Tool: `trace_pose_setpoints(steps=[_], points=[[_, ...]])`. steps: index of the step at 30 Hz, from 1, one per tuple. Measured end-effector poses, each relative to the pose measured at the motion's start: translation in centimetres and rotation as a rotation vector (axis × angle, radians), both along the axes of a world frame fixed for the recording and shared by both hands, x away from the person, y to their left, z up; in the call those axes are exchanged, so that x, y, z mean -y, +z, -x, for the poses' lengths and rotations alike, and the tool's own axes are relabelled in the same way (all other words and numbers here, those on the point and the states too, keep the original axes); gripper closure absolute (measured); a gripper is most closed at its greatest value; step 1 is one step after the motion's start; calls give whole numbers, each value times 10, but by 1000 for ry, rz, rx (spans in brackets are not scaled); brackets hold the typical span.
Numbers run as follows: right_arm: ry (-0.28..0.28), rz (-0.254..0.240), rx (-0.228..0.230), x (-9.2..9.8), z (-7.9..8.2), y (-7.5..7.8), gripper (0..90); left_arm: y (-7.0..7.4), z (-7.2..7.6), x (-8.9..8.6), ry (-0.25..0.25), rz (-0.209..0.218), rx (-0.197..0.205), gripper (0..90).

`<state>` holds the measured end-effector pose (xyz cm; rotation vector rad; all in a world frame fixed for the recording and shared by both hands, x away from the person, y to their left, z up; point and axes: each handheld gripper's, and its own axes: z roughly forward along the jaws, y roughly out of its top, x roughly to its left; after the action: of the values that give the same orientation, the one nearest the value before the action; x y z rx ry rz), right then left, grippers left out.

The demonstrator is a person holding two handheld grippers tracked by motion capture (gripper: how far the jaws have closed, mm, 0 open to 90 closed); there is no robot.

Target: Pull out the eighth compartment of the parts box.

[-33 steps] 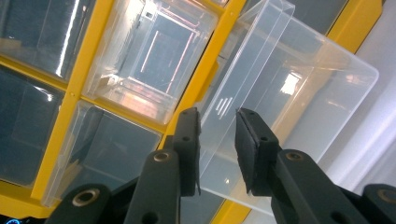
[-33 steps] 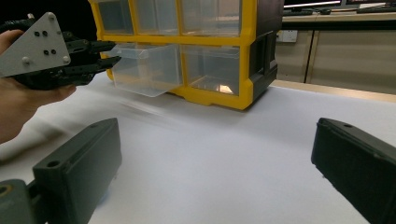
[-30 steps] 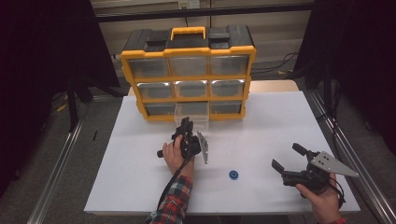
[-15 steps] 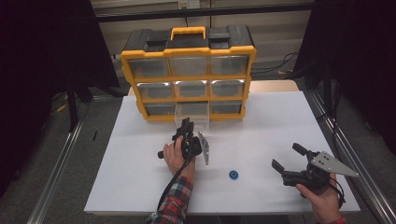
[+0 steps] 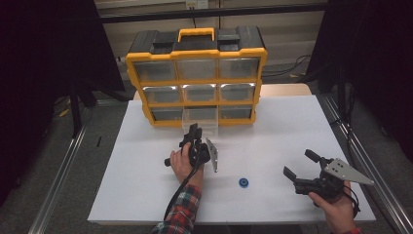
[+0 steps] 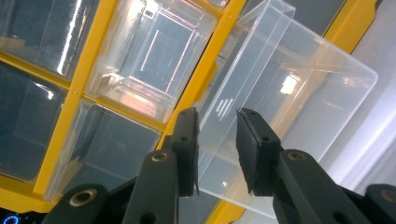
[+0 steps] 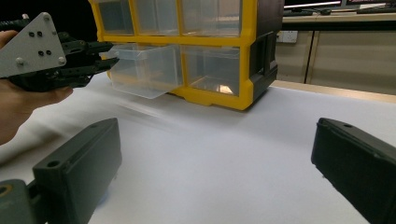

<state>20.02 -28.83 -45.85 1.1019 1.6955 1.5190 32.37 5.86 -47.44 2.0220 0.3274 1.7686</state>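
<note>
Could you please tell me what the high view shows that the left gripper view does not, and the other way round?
The high view alone shows the small blue ring on the white table, the right gripper with open jaws, and the organizer's orange handle. The left gripper view alone shows how the left gripper pinches the drawer's front wall, one jaw either side. Both show the clear drawer, pulled out of the bottom row.

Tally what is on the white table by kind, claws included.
Drawer cabinet: 1
Clear drawers in it: 9, the bottom middle drawer pulled out
Blue ring: 1
Claws: 2, left claw and right claw
Total: 13
</note>
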Motion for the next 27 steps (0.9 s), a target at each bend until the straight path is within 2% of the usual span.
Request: trace_pose_setpoints(steps=[3,4,5,6,9,12,14,27], points=[[-2,-1,-1,0,0,0,10,0,1,0,7,-6,-1,697],[1,2,-1,1,0,0,10,-1,1,0,-1,13,2,697],[2,3,1,1,0,0,10,-1,0,0,-2,15,1,696],[0,2,2,0,0,0,10,0,1,0,7,-2,-3,696],[-1,3,6,0,0,0,10,-2,1,0,8,27,-12,695],[-1,2,4,0,0,0,10,-1,1,0,5,17,-4,695],[2,4,3,0,0,0,10,-1,1,0,0,35,-9,691],[0,2,4,0,0,0,10,1,3,0,10,15,-15,690]])
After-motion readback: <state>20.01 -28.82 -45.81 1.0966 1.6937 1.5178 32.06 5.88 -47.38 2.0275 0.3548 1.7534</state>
